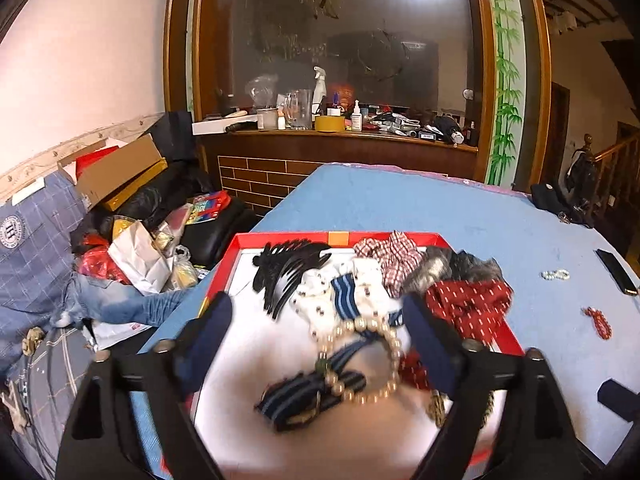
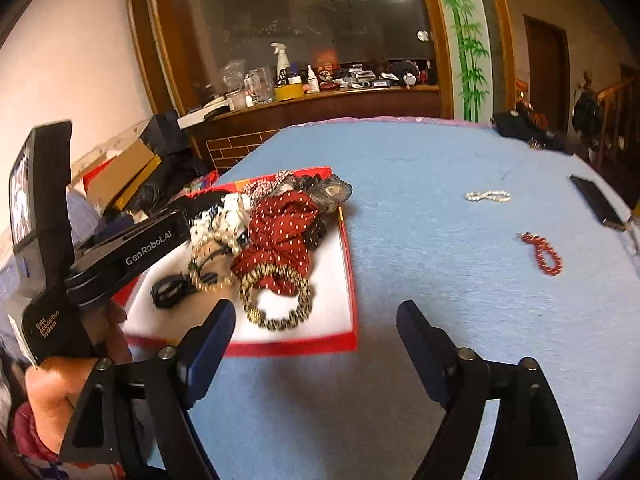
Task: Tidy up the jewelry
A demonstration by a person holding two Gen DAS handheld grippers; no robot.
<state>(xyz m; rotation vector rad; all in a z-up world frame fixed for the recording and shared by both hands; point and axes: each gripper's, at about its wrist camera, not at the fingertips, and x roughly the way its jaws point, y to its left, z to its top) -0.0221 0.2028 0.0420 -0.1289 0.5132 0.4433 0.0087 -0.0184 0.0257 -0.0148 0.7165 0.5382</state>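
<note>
Nearest the lens in both wrist views stand the dark blue pads of the claws. Left claw is spread wide above the red box, with nothing pinched between its pads; a pearl bracelet lies on the white lining below the gap. Right claw is likewise spread wide, empty, over bare blue cloth just beside the box's near right corner.

Largest is the bench, covered in blue cloth. On its left part sits the red box with a white lining, holding most of the hair pieces and jewelry. A red scrunchie with white dashes lies at the box's right side, with a red-and-white checked scrunchie and a grey gauzy one toward the far edge. A black claw clip lies at the far left of the lining, beside a white dotted scrunchie. A navy striped band lies under the pearl bracelet. A gold-and-black beaded bracelet rests against the red scrunchie's near edge.

Outside the box, well to the right, lie a dark phone, a red bead bracelet and a small white bead bracelet. A hand grips the left device's handle.
</note>
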